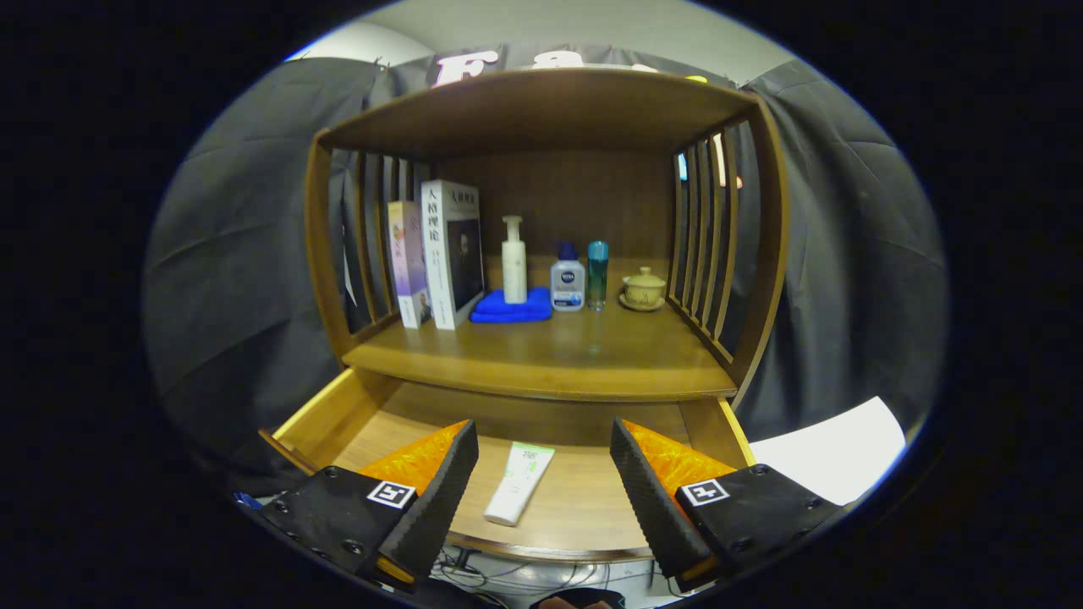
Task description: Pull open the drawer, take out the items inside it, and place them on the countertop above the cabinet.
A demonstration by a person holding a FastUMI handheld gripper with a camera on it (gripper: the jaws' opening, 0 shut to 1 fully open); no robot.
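Here the tongs are seen held wide apart above the pulled-out drawer, with nothing gripped between their fingers. A white tube with a green-printed upper end is seen lying flat on the drawer's wooden floor, between the two fingers and slightly angled (no contact with either finger can be made out). Beyond the drawer, the bench of the wooden cabinet is seen beneath an upper shelf with slatted sides. At the back of the bench, a row of things is set out: two upright books at the left, a folded blue cloth just beside them, and a white pump bottle standing on that cloth. Next to the cloth a small squat bottle with a blue cap is placed, with a slim teal bottle close at its right. Further right, near the slats, a small lidded cup is seen resting on a saucer. A white sheet is visible off to the right of the drawer.
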